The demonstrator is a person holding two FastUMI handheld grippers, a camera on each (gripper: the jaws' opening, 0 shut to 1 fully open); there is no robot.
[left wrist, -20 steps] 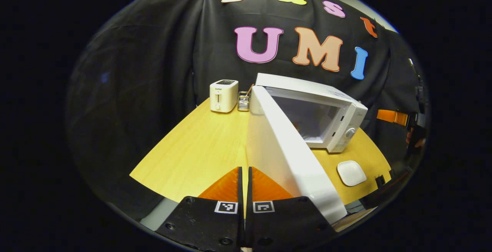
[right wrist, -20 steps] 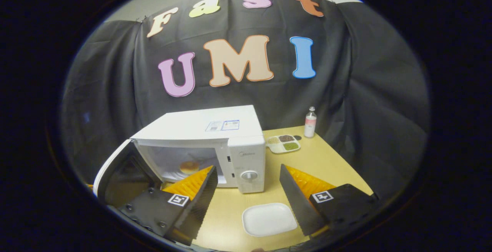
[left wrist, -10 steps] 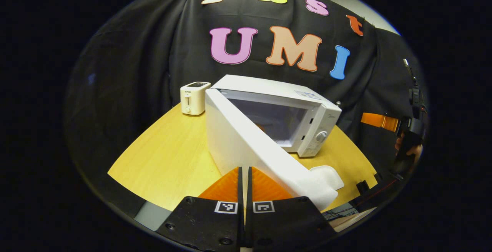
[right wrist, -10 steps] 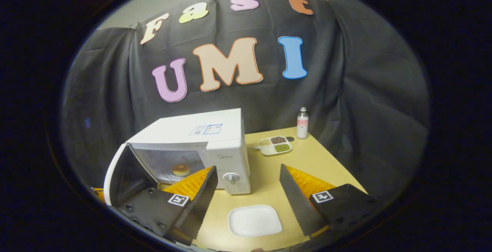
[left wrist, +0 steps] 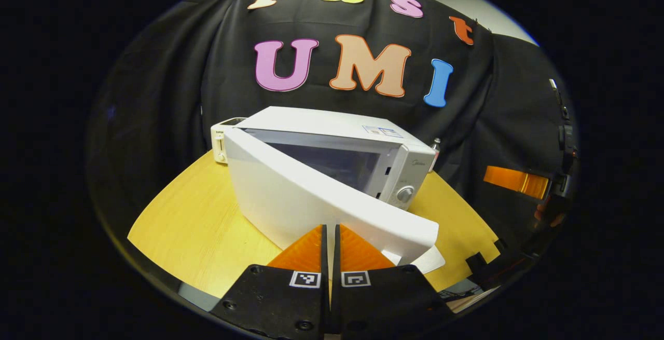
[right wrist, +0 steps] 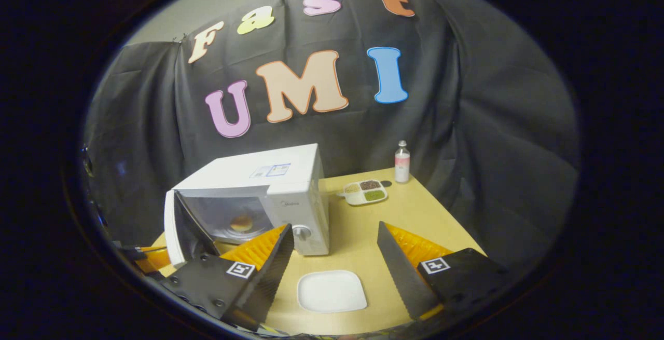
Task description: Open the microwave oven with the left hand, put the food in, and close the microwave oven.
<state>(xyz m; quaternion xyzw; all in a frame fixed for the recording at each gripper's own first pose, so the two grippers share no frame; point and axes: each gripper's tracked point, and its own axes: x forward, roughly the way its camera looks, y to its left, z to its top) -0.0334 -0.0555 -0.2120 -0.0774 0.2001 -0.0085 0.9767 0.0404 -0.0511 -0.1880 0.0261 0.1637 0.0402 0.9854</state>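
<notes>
The white microwave stands on the wooden table, its door partly open. My left gripper is shut with nothing between its fingers, and its tips are right at the door's outer face. In the right gripper view the microwave shows its door ajar at the left, and a round bun lies inside the cavity. My right gripper is open and holds nothing, hanging above an empty white plate in front of the oven.
A white toaster stands behind the microwave's left side. A sectioned tray with fillings and a small bottle sit at the table's far right. The white plate's corner peeks out under the door.
The microwave door has swung a good way toward shut with my left gripper following behind it. The right gripper has drawn back slightly from the oven, still open.
</notes>
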